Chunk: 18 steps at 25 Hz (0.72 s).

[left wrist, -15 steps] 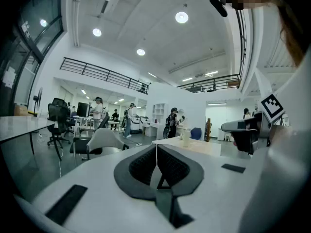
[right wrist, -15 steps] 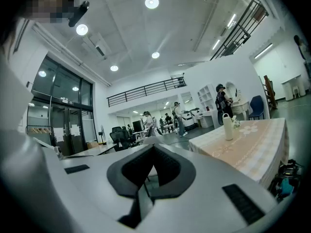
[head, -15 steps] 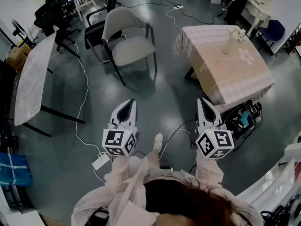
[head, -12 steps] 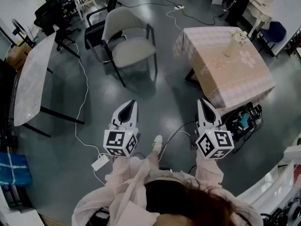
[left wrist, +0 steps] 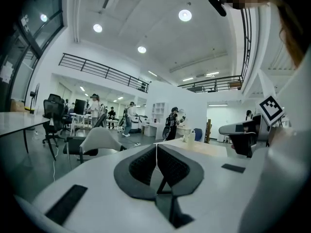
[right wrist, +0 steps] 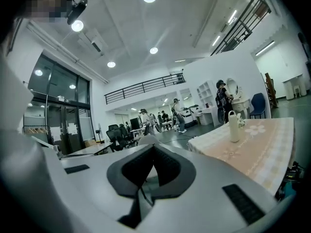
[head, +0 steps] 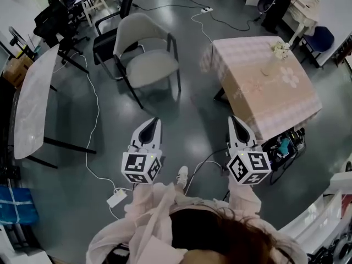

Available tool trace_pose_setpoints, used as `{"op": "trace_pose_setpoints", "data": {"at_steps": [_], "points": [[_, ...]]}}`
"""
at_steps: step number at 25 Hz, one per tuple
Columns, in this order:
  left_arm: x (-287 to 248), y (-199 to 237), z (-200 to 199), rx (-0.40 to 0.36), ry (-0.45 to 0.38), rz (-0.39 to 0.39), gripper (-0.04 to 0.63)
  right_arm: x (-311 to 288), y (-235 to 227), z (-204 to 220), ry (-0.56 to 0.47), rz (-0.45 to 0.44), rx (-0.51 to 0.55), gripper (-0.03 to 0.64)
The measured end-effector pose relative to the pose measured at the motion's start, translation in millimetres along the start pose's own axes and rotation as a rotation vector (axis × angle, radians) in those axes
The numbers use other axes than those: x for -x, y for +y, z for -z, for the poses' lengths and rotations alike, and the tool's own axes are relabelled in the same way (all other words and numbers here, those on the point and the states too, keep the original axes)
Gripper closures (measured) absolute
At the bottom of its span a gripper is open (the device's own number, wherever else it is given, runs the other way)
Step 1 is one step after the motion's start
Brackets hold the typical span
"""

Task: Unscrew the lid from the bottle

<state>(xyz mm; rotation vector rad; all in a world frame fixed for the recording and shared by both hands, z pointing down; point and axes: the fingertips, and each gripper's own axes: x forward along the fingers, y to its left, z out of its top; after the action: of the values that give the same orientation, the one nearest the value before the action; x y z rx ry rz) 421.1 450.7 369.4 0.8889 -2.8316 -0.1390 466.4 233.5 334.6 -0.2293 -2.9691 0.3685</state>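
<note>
1. Bottle (right wrist: 234,126): pale, slim, upright on table (head: 278,106). Ahead and to the right of right gripper (right wrist: 153,149), well apart. Farther still from left gripper (left wrist: 156,147), off to its right.
2. Handling, as a judgement: probably light and rigid, with smooth sides that may slip under the pads. Tall and narrow, so apt to tip if nudged high up.
3. Hold, as a judgement: one gripper around mid-body to steady it, the other square on the lid for the turn. Firm but not crushing.
4. Both grippers closed pad to pad, nothing between the jaws in either gripper view. Held roughly level, side by side, over bare floor (head: 192,106).
5. Unscrewing not yet started, judging by the gap. Table must be reached first.
6. Hard to make out: lid only a small cap or loop at the bottle's top, seam with the body too small to read. Bottle smeared in the head view. Material not certain.
7. Flowers (right wrist: 241,122) just beside the bottle; touching or not, cannot tell.
8. Farther out: chair (head: 148,59) ahead of left gripper, cable (head: 94,111) trailing to its left.
</note>
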Motion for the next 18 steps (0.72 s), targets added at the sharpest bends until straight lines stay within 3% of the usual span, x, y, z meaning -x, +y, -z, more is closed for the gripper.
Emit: {"op": "trace_pose_setpoints", "data": {"at_steps": [13,18], "points": [[-86,56,-19,-0.008,-0.003,0.088,0.563,-95,-21,-13,-0.034,0.083,-0.012,0.603],[-99,74,-12,-0.013,0.027,0.084,0.563,-111,-31,-4,-0.011,0.122,-0.023,0.603]]}}
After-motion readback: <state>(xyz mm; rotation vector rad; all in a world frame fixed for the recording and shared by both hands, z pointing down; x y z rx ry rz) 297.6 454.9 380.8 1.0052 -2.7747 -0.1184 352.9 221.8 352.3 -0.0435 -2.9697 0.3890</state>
